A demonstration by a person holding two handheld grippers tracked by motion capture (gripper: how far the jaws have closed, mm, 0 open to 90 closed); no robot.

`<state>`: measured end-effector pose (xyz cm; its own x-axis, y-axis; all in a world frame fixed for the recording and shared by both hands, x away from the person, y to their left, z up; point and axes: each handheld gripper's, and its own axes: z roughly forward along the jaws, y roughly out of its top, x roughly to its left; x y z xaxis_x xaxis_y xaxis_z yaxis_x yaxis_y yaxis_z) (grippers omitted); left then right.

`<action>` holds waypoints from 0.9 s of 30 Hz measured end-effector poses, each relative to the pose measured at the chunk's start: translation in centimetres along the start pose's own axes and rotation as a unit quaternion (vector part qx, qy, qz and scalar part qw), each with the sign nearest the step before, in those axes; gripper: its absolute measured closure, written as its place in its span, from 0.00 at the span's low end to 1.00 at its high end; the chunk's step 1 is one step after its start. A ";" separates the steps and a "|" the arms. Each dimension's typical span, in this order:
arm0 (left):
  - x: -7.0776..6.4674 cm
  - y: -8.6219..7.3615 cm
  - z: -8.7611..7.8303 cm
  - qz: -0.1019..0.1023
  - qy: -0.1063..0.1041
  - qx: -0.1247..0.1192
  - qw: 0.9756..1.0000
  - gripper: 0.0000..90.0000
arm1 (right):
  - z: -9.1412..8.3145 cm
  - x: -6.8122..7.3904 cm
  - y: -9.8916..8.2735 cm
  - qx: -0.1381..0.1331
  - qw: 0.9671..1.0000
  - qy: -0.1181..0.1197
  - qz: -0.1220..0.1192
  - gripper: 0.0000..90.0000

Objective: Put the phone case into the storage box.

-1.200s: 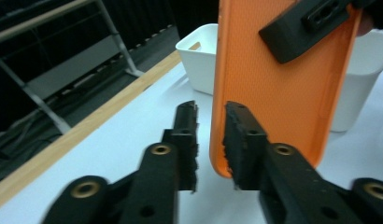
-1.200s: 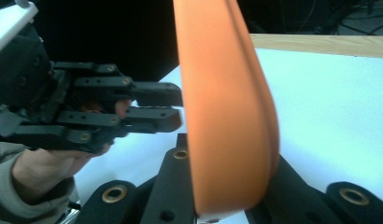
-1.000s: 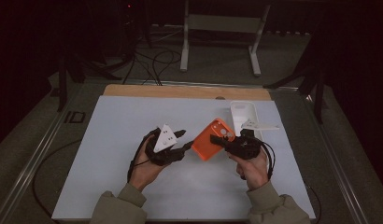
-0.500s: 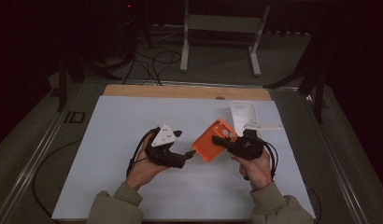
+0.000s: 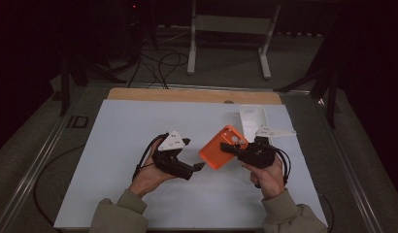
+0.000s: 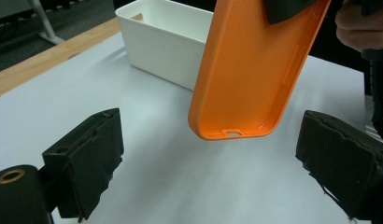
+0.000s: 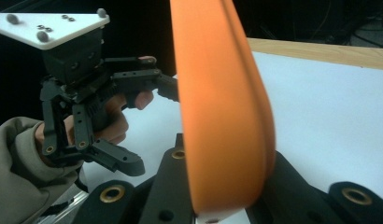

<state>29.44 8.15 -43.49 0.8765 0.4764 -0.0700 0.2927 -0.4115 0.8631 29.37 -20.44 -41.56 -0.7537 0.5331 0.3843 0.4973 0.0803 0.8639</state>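
Table: white sheet [image 5: 139, 145], dark room; white bin [image 5: 252, 118] at 1 o'clock
Case: orange phone case [image 5: 221, 146] mid-table, aloft; likely light, flexible; grip its rim
Right gripper [image 5: 235, 148]: fingers clamping case
Left gripper [image 5: 197, 167]: fingers wide, empty

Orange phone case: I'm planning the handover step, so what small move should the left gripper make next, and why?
Probably ease the left gripper forward until its open fingers straddle the bottom edge of the orange phone case, then close. The right gripper holds the case off the table at its camera end, and the free end hangs just beyond the left fingers, between them.
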 end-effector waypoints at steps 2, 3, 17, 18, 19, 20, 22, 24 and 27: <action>0.0 0.0 0.0 0.000 -0.003 -0.001 1.000 0.09 | 0.0 0.1 0.0 0.000 1.000 0.004 -0.005 0.95; 0.0 0.1 -0.1 -0.002 -0.002 0.000 1.000 0.09 | 0.0 0.2 0.0 0.001 1.000 0.007 -0.007 0.95; -0.7 0.1 0.1 0.020 -0.056 0.001 0.998 0.17 | 0.7 1.9 0.0 0.020 0.996 0.067 -0.062 0.95; -0.7 0.1 0.1 0.022 -0.066 0.003 0.998 0.18 | 0.8 2.0 0.0 0.021 0.995 0.072 -0.067 0.95; -0.8 0.1 0.1 0.024 -0.073 0.004 0.997 0.19 | 0.8 2.1 0.0 0.023 0.994 0.076 -0.070 0.95; -0.8 0.1 0.1 0.024 -0.073 0.004 0.997 0.20 | 0.8 2.1 0.0 0.023 0.994 0.076 -0.070 0.95; -0.8 0.1 0.1 0.028 -0.083 0.006 0.996 0.26 | 0.8 2.2 0.0 0.025 0.993 0.088 -0.072 0.95; -0.9 0.1 0.1 0.030 -0.101 0.003 0.994 0.32 | 0.9 2.2 -0.1 0.028 0.992 0.098 -0.075 0.95; -0.9 0.0 0.2 0.030 -0.120 0.000 0.992 0.45 | 0.9 2.2 -0.2 0.032 0.991 0.104 -0.080 0.95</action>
<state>28.74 7.59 -43.51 0.9580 0.2528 -0.1356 0.2375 -0.4337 0.8692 28.06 -18.50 -41.16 -0.8936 0.3256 0.3091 0.3862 0.2063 0.8991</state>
